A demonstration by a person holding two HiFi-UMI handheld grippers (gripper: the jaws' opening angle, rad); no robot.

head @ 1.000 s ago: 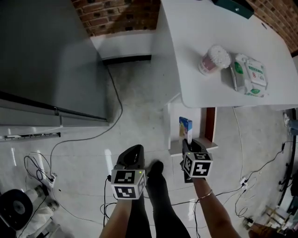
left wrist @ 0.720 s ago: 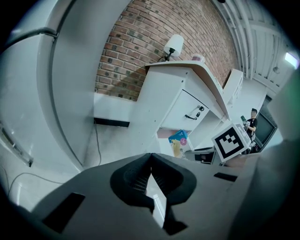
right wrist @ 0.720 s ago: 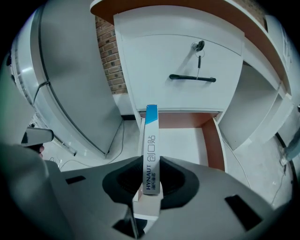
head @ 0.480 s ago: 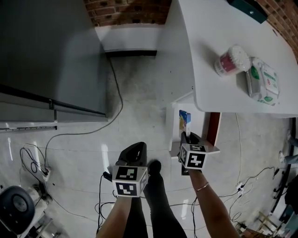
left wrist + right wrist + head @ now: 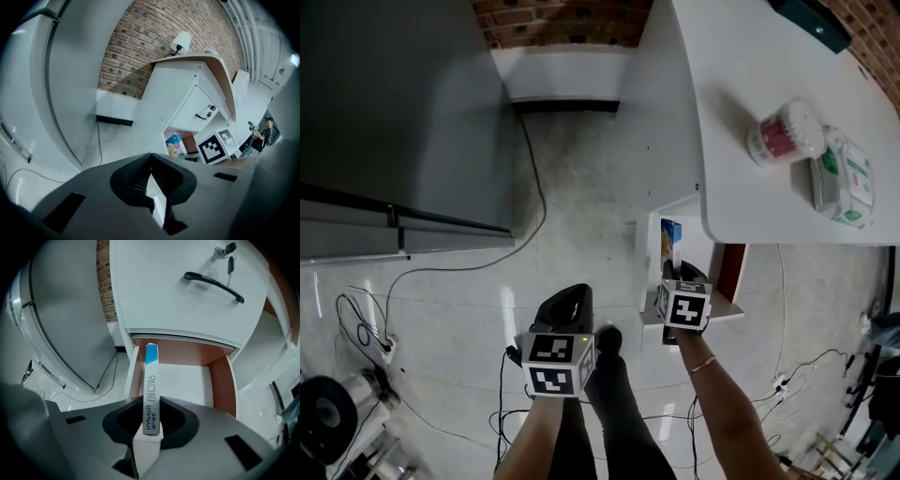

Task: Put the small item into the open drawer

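Note:
A slim white and blue box stands on edge between the pads of my right gripper, which is shut on it. The box points into the open drawer, a white-floored tray with brown sides under the white desk. In the head view the right gripper hangs over the drawer's front end. My left gripper is further left over the floor. Its jaws meet with nothing between them. The box also shows in the left gripper view.
A closed drawer with a black handle and keys sits above the open one. A cotton swab jar and a tissue pack lie on the desk. A grey cabinet stands left; cables cross the floor.
My right gripper has edged forward with the box, closer over the drawer. The head view has shifted a little. The left gripper has hardly moved.

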